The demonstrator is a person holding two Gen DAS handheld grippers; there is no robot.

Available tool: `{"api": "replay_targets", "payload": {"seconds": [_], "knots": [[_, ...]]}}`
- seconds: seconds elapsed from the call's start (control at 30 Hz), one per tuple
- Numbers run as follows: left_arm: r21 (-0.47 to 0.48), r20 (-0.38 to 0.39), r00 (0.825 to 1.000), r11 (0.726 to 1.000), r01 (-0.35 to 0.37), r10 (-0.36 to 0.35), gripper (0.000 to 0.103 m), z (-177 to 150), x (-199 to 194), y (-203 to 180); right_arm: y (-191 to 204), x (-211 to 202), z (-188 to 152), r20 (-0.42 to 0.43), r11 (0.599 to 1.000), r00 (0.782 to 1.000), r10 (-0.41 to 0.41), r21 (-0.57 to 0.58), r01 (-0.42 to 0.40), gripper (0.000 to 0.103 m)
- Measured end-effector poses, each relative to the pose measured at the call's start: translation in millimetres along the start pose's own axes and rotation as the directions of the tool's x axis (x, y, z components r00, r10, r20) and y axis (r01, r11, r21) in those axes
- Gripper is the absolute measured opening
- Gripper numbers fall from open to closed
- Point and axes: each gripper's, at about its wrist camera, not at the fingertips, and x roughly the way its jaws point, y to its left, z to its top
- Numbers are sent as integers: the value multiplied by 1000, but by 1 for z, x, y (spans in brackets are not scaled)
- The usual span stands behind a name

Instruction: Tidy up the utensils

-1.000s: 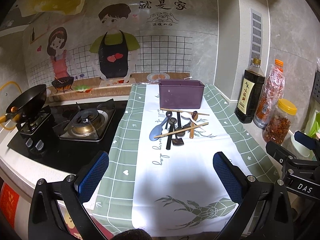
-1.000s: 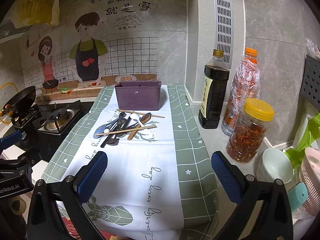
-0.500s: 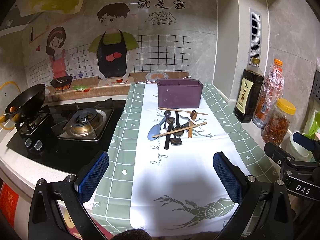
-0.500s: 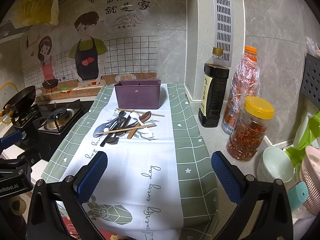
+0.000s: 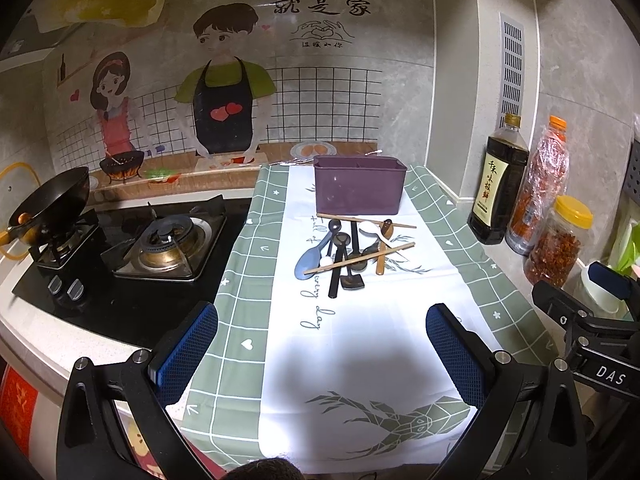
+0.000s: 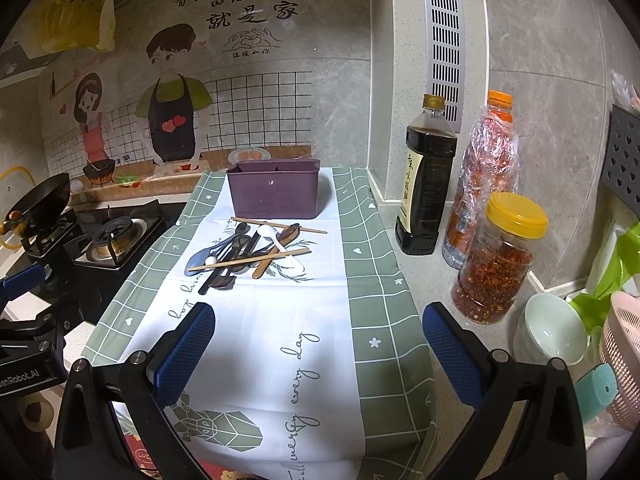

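Note:
A heap of utensils (image 5: pixel 352 252) (image 6: pixel 248 254) lies mid-cloth: dark spoons, a blue spoon (image 5: pixel 307 259), a white spoon (image 5: pixel 371 229), a brown wooden spoon (image 6: pixel 276 252) and two chopsticks (image 5: pixel 360 258) laid across. Behind it stands a purple holder box (image 5: pixel 359 190) (image 6: pixel 274 194), its inside hidden. My left gripper (image 5: pixel 322 354) is open above the near end of the cloth, well short of the heap. My right gripper (image 6: pixel 320 354) is open too, over the cloth's right side, holding nothing.
A gas stove (image 5: pixel 160 240) with a black wok (image 5: pixel 52 200) lies to the left. On the right stand a soy sauce bottle (image 6: pixel 424 184), a chilli bottle (image 6: pixel 482 184), a yellow-lidded jar (image 6: pixel 500 260), a pale bowl (image 6: pixel 550 330) and a pink basket (image 6: pixel 624 356). The green-white cloth (image 5: pixel 360 340) covers the counter.
Both views have shifted only slightly; the heap and box sit a touch lower and nearer. Nothing on the cloth has moved and both grippers stay open.

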Motion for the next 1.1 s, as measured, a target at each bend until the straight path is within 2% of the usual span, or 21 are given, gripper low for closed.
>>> {"api": "replay_targets", "payload": {"seconds": [0.3, 0.6, 0.83, 0.97, 1.1], "knots": [[-3, -12, 1000, 1000, -2, 2, 103, 2, 6, 1, -2, 5, 3, -8, 1000, 1000, 0, 2, 0, 103], [3, -42, 999, 1000, -12, 12, 103, 12, 31, 7, 2, 18, 7, -17, 1000, 1000, -12, -10, 12, 103], [57, -80, 997, 998, -16, 20, 103, 44, 83, 15, 6, 47, 27, -31, 998, 998, -54, -31, 53, 103], [48, -90, 996, 999, -6, 10, 103, 63, 113, 31, 12, 76, 41, -59, 996, 996, -73, -57, 70, 103], [38, -108, 994, 999, 3, 1, 103, 82, 141, 58, 25, 116, 55, -112, 995, 993, -40, -96, 29, 103]]}}
